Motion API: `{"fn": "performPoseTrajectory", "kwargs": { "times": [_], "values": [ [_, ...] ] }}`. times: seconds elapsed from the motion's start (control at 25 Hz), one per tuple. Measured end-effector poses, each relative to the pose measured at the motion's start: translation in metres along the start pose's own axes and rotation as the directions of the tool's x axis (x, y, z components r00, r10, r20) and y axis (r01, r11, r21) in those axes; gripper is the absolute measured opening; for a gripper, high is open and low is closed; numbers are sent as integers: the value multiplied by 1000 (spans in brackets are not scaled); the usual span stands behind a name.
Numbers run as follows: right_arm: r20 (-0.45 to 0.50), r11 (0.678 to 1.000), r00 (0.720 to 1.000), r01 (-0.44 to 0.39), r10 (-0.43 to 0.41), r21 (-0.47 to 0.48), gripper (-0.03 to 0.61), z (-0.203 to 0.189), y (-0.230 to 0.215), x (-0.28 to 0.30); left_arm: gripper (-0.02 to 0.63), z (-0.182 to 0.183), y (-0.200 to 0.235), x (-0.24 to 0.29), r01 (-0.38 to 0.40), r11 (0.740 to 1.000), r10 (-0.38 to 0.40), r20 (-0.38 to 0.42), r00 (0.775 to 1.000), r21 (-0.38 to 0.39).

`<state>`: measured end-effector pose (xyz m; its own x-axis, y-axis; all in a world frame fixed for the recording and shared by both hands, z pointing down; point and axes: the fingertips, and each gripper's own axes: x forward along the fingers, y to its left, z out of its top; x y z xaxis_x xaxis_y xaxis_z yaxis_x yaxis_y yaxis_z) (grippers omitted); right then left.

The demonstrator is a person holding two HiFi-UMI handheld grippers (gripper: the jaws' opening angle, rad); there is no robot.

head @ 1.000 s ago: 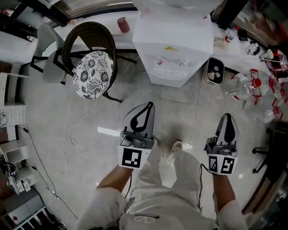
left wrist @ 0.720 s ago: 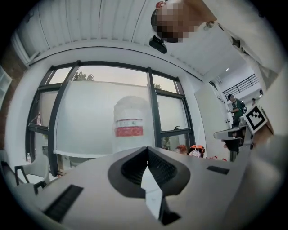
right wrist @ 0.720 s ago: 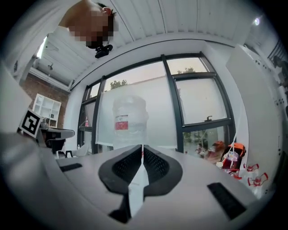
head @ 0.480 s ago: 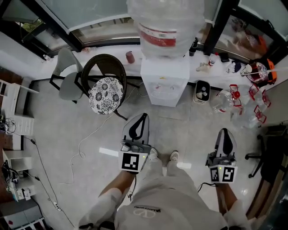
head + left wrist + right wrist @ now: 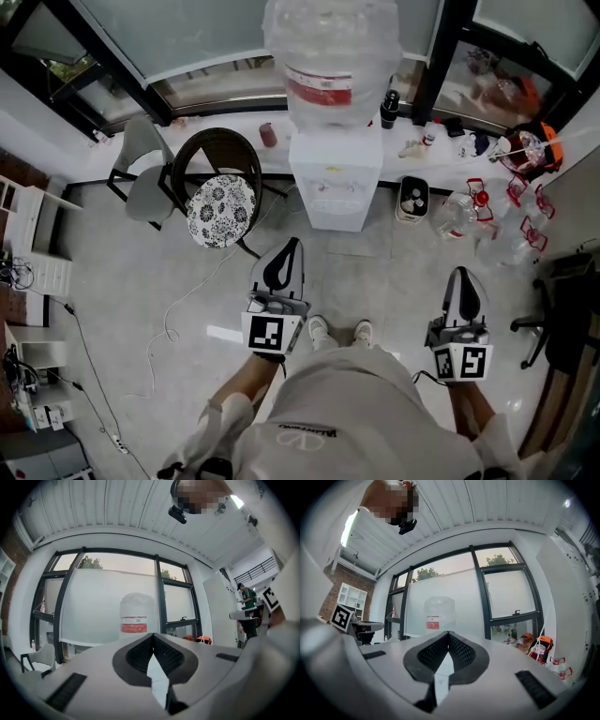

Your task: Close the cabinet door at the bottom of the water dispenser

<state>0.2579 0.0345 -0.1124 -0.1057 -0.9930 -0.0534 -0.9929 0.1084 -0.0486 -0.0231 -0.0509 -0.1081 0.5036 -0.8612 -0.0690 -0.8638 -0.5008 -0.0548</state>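
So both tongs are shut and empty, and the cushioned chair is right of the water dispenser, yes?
No: the head view shows the cushioned chair left of the water dispenser. The left tongs and right tongs are shut and empty, as you said.

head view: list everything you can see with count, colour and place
water dispenser: one, white, top centre by the window
bottle: one, clear with red label, on the dispenser
wicker chair: one, dark, floral cushion, left of the dispenser
grey chair: one, further left
bin: one, pale, right of the dispenser
empty jugs: several, clear with red handles, far right floor
cable: one, white, floor at left
shoes: two, white, bottom centre
left claw: grey, shut, empty
right claw: grey, shut, empty
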Motion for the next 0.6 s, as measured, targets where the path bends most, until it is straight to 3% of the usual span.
{"fn": "performPoseTrajectory", "kwargs": {
  "times": [0.4, 0.6],
  "values": [
    [-15, 1000, 1000, -27, 27, 4, 15, -4, 16, -13, 8, 10, -14, -8, 46, 999, -46, 2, 999, -13],
    [-23, 1000, 1000, -13, 13, 12, 15, -7, 8, -17, 8, 10, -16, -9, 29, 1000, -29, 9, 1000, -12]
  ]
}}
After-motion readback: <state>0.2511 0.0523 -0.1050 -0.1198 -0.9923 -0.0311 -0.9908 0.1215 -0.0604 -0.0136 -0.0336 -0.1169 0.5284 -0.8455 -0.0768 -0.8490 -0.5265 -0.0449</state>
